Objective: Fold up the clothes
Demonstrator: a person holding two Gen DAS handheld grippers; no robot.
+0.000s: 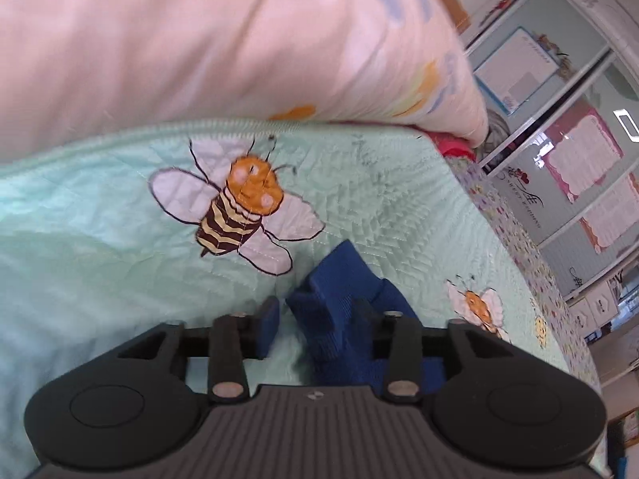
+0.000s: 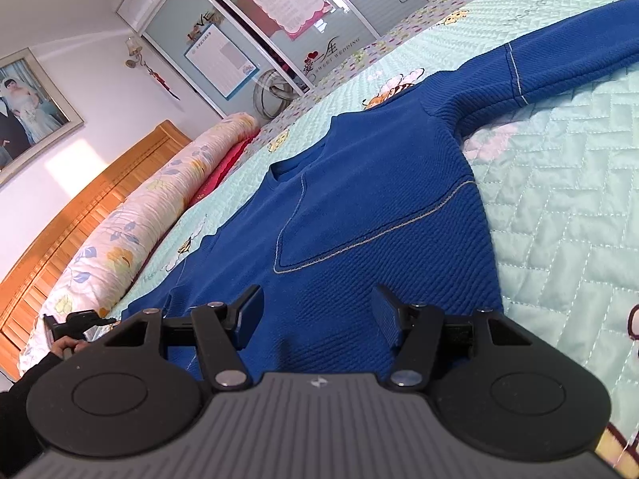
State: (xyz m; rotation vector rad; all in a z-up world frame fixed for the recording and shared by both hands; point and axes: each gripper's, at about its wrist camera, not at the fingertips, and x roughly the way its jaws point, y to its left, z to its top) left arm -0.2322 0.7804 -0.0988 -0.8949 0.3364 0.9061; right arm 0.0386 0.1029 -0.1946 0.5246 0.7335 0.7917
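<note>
- Blue sweater (image 2: 359, 199) spread flat on the mint quilted bedspread (image 2: 559, 199), one sleeve stretched toward the far right.
- Right gripper (image 2: 317, 319) low over the hem, jaws wide apart, nothing between.
- Only in left view: left gripper (image 1: 315, 319) jaws parted around a bunched cuff (image 1: 339, 291), beside an embroidered bee (image 1: 239, 207).
- Only in right view: wooden headboard (image 2: 80, 219), a hand (image 2: 68, 345) at far left.
</note>
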